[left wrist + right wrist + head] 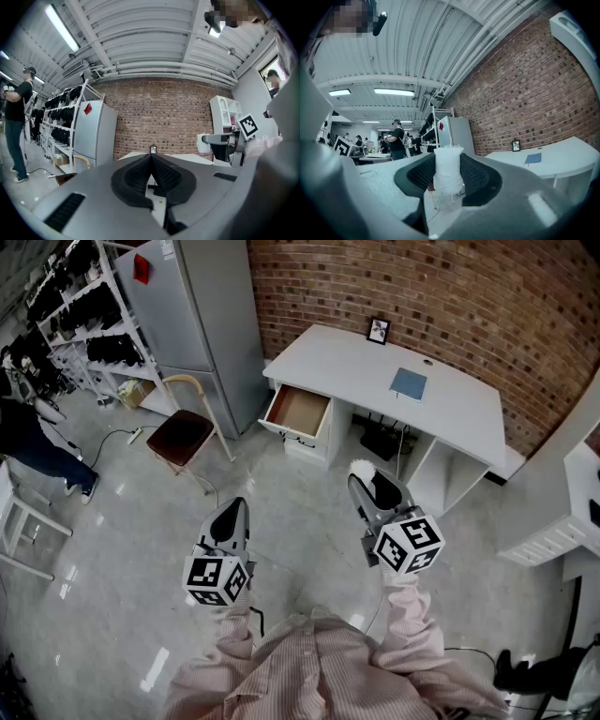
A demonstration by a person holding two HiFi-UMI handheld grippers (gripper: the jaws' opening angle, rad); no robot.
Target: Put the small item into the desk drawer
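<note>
The right gripper (373, 491) is squeezing the small white item (448, 171) between its two black pads. So the item is up in the air, well apart from the desk. The left gripper (231, 519), at 8 o'clock from it, has its jaws pressed together with nothing in them.

The open drawer (300, 411) is at 11 o'clock from the right gripper, sticking out of the white desk (450, 413). I think the job now is to carry the item over there. To do it well, hold it tight on the way and come in from above the drawer. Go low inside the brown box and only then let go. The chair (183, 435) at 10 o'clock stands near the drawer, so walk around it.

Only the head view shows that the drawer is open and looks bare inside. Only the right gripper view shows how the pads pinch the item at its sides, with its top poking up above them. In the head view the item is just a small white blob
</note>
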